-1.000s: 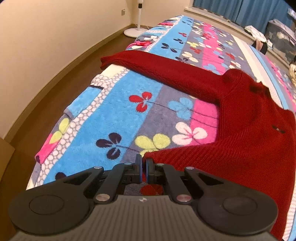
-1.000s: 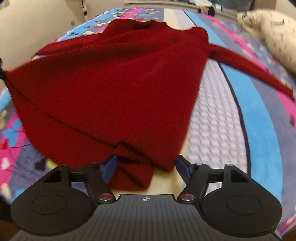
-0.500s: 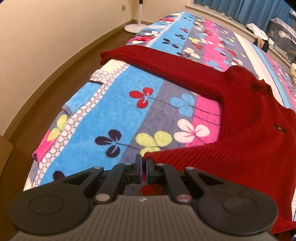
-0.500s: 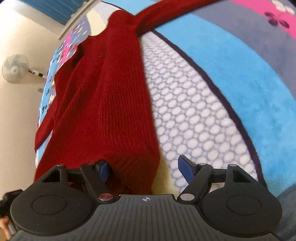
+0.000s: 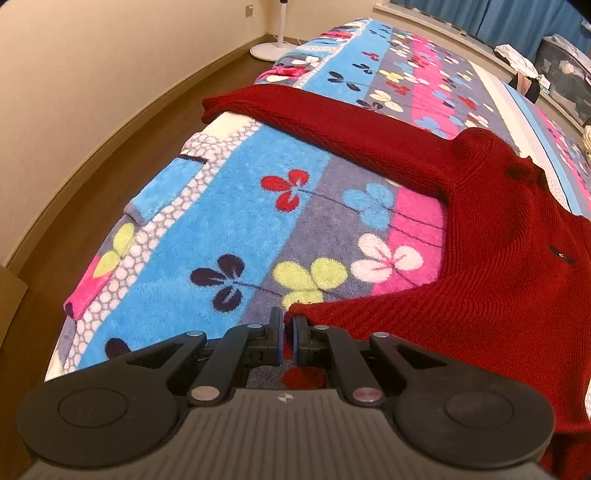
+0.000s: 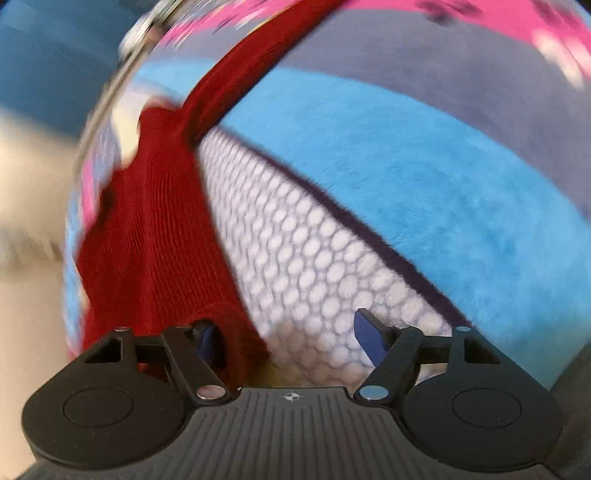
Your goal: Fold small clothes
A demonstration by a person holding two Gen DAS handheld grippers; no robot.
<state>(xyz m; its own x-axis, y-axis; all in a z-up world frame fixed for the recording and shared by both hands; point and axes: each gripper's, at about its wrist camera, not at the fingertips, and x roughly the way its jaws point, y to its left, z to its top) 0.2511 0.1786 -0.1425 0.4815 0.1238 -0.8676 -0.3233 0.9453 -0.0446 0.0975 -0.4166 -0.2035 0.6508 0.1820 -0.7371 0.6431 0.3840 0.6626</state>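
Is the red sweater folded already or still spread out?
Spread out. The sweater lies flat on the blanket, one sleeve stretched straight; no fold shows.

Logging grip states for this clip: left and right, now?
Left gripper: shut on the red sweater hem corner.
Right gripper: open, holding nothing.

A flowered fleece blanket (image 5: 236, 206) in blue, grey and pink stripes covers the bed. A white fan base (image 5: 271, 51) stands on the wood floor (image 5: 110, 155) by the cream wall (image 5: 92, 55). Blue curtains (image 5: 498, 18) hang beyond.
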